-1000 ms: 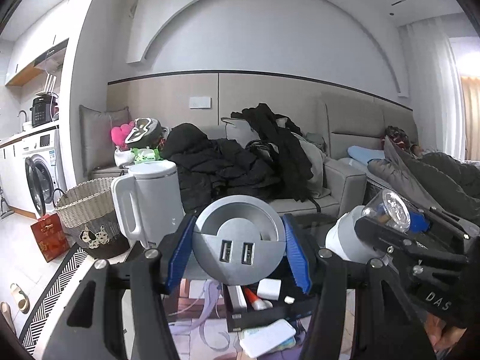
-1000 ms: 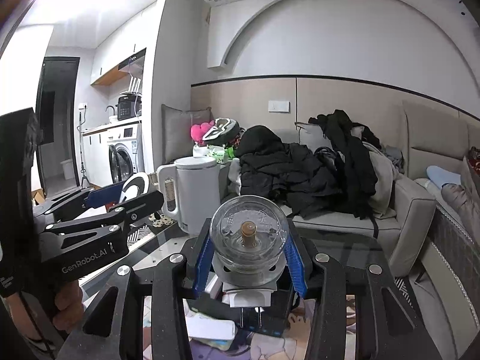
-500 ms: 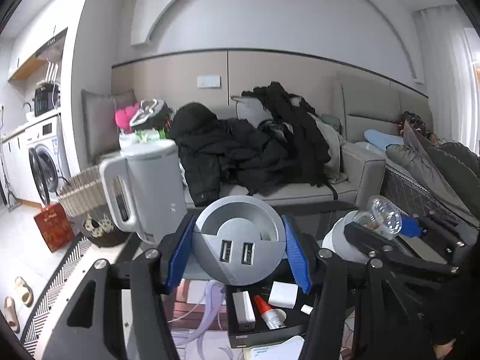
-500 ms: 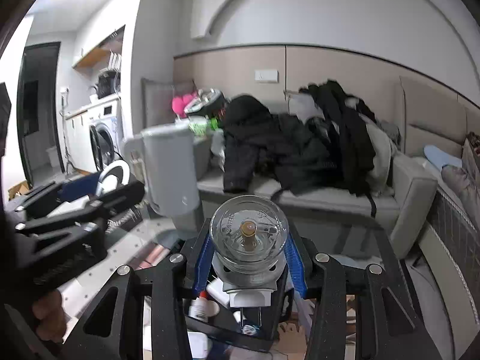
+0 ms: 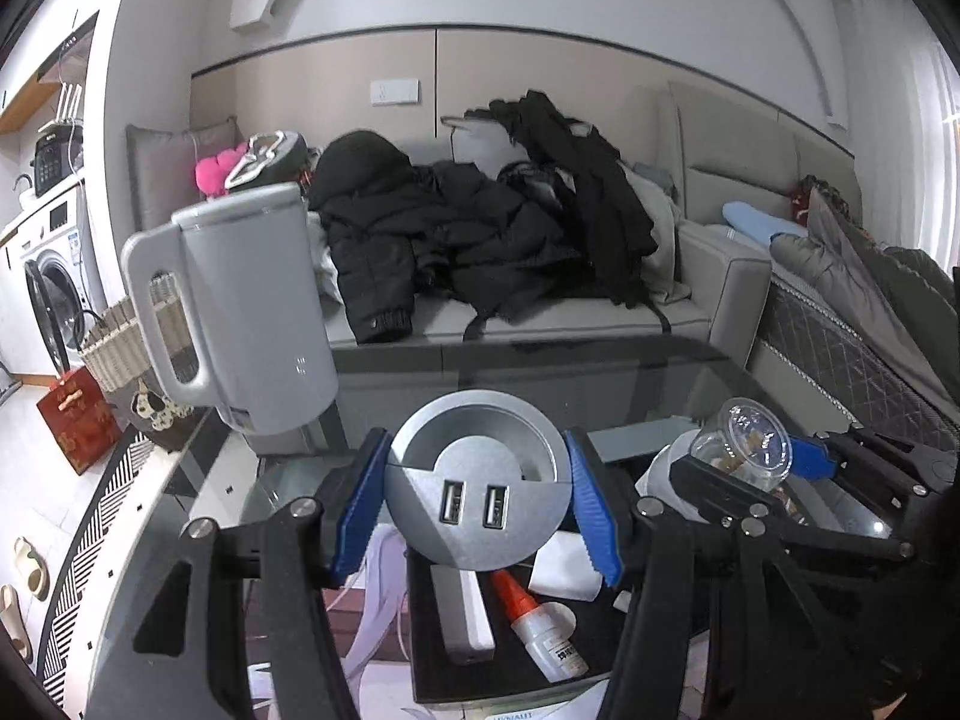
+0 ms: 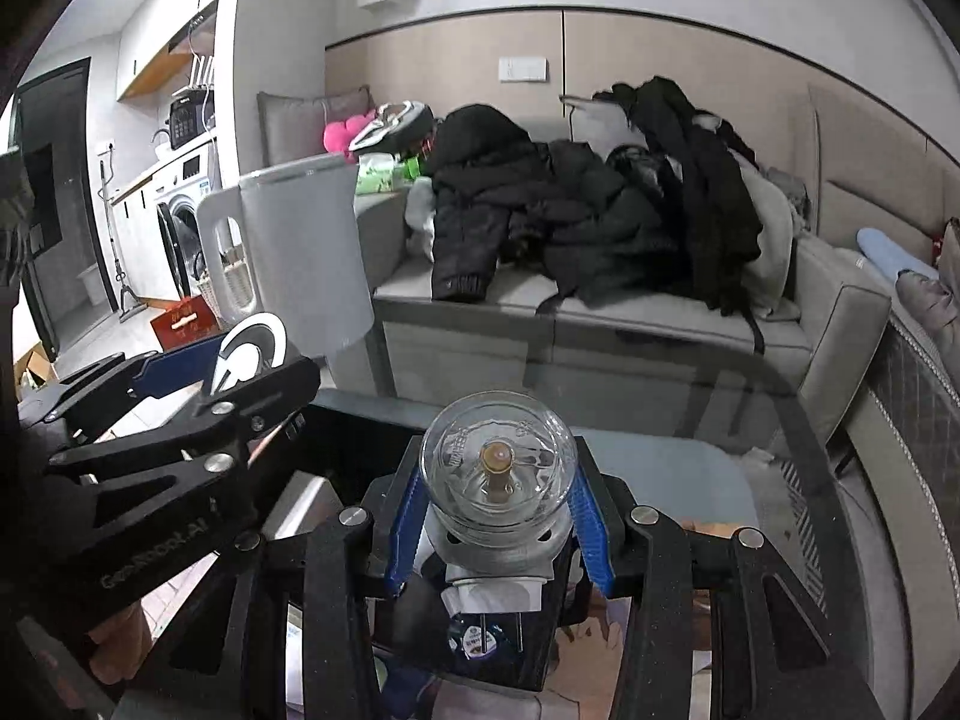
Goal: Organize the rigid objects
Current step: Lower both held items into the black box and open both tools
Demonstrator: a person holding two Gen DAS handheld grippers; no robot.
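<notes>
Round USB hub (image 5: 475, 489), stiff and smooth, sits pinched at its rim in the left gripper (image 5: 474, 507), while the right gripper (image 6: 498, 519) clamps a fragile-looking glass-domed plug light (image 6: 497, 483).

My left claw (image 5: 474, 504) sits at lower centre of the frame, above the tray (image 5: 432, 648) holding a glue bottle (image 5: 543, 630). The kettle (image 5: 252, 312) stands upper left; the sofa (image 5: 540, 312) lies behind, my right claw (image 5: 756, 468) at right.

The left gripper (image 5: 474, 504) filled the lower centre of its frame, blue fingers (image 5: 360, 504) clamped. The right gripper (image 6: 498, 516) sat likewise, fingers (image 6: 405, 528) pinched inward.
</notes>
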